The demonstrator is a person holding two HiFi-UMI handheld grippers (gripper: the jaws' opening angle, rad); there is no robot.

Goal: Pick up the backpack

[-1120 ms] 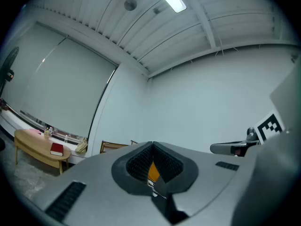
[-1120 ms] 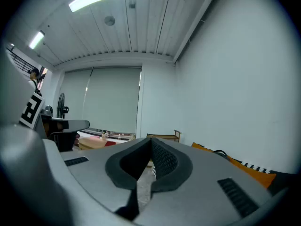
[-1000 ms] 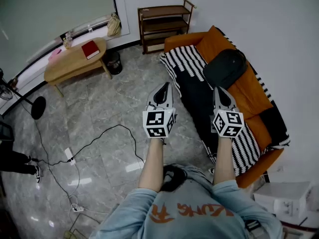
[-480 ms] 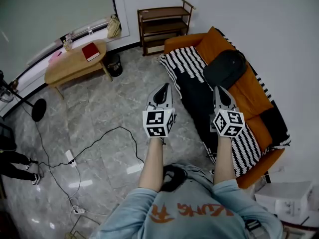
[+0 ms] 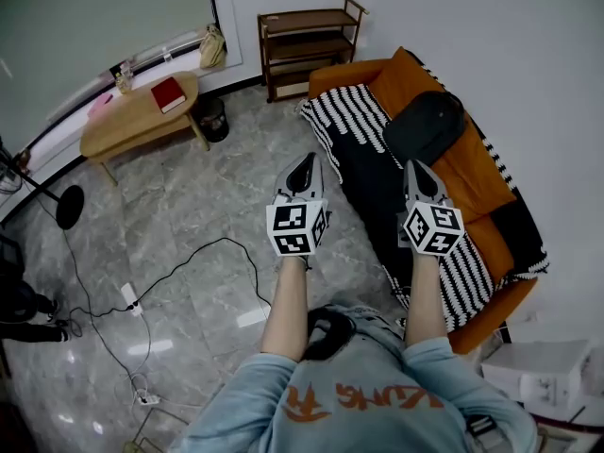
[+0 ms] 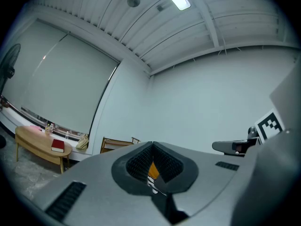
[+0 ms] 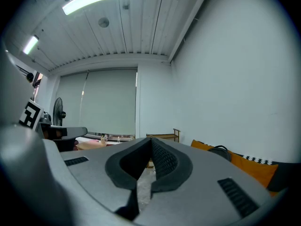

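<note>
Almost nothing has changed in the last second. The left gripper (image 5: 304, 165) has drifted only a little to the left in the head view, and the right gripper (image 5: 416, 170) is at the same place as before. Both are held about level in front of the person. The jaws of each stay pressed together, with nothing between them.

The black rounded backpack (image 5: 427, 126) has not moved. It lies on the orange sofa (image 5: 475, 166) at the far right, beside the black and white striped blanket (image 5: 353, 113). In the head view the tip of the right gripper seems to reach its near edge, but the right gripper view shows the backpack well apart, ahead and to the right, so there is no contact.

I judge that the reach has not really begun. The person must first bring a gripper to the sofa and spread its jaws.
</note>
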